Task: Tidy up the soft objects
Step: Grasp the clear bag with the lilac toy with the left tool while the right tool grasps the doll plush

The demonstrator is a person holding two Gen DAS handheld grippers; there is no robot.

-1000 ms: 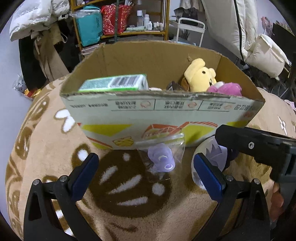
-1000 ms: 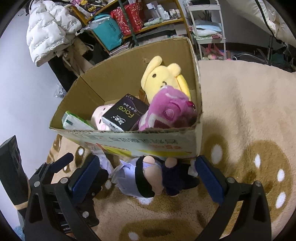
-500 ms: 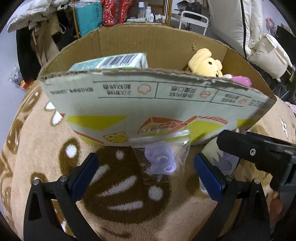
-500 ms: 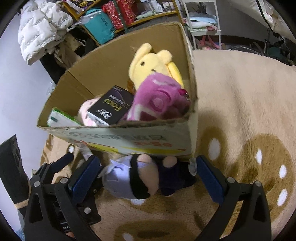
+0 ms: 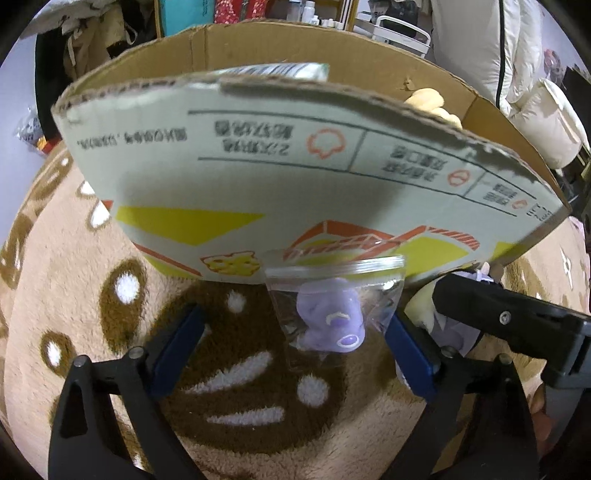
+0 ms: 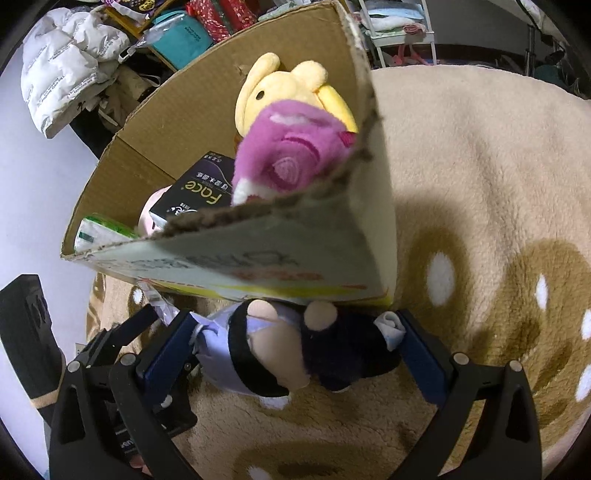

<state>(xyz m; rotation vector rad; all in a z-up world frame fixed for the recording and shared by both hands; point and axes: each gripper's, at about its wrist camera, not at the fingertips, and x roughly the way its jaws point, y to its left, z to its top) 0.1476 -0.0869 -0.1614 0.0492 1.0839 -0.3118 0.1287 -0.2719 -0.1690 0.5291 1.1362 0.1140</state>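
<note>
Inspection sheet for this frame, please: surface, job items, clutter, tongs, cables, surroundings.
Surface: brown plush rug with white spots.
Job's things: cardboard box holding yellow plush and pink plush; bagged purple toy and doll lie in front of the box.
Clutter: black carton, green pack in box.
Tongs: left tongs open around bagged toy, just closing; right tongs open, straddling doll.
Cables: nothing seen.
Surroundings: shelves, white jacket.

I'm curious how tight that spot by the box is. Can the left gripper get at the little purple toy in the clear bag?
Probably yes. The bagged purple toy lies on the rug between the left gripper's open jaws, which have just been closing. The cardboard box stands right behind it.
</note>
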